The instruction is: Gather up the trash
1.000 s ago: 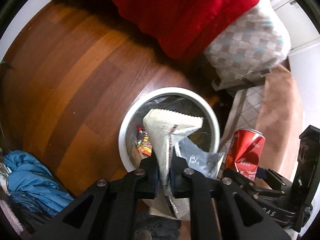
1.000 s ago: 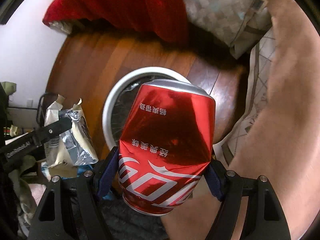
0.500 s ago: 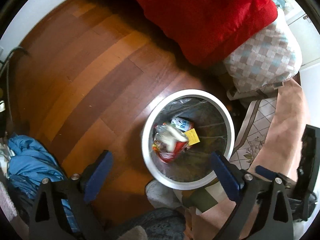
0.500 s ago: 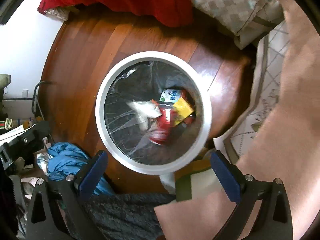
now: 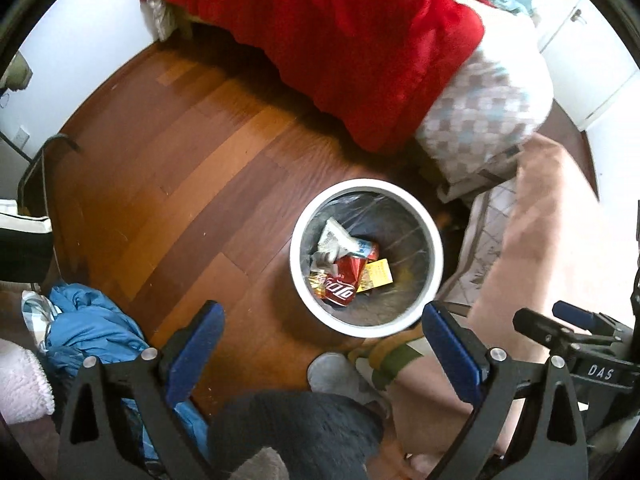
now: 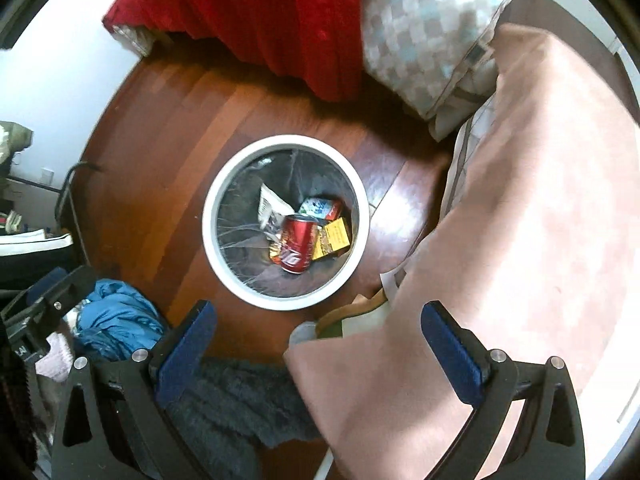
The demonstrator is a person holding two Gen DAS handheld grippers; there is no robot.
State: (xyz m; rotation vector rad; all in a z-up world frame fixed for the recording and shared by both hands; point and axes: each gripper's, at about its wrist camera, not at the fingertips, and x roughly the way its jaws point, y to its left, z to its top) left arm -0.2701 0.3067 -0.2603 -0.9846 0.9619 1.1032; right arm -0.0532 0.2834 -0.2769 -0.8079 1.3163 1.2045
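Observation:
A white round trash bin [image 5: 298, 268] [image 6: 210, 240] with a clear liner stands on the wooden floor. Inside lie a red cola can [image 5: 342, 280] [image 6: 296, 242], a silver and cream snack wrapper [image 5: 332, 240] [image 6: 270, 204], a yellow packet [image 5: 378, 274] [image 6: 336, 236] and another small can [image 6: 320, 208]. My left gripper [image 5: 322, 326] hangs open high above the bin's near rim, with nothing between its blue pads. My right gripper [image 6: 318, 330] is also open and empty, above the floor just this side of the bin. The right gripper also shows at the left wrist view's right edge [image 5: 568, 330].
A bed with a red blanket [image 5: 360, 48] and a checked pillow [image 5: 484, 116] lies beyond the bin. A pink cover [image 6: 520, 208] fills the right. Blue clothing [image 5: 92, 332] is heaped at lower left; a dark fuzzy rug [image 6: 236, 396] and a slippered foot [image 5: 336, 372] are below.
Both grippers opened. The wrapper dropped from the left and the cola can from the right into the bin. Both grippers then rose, so the bin looks smaller.

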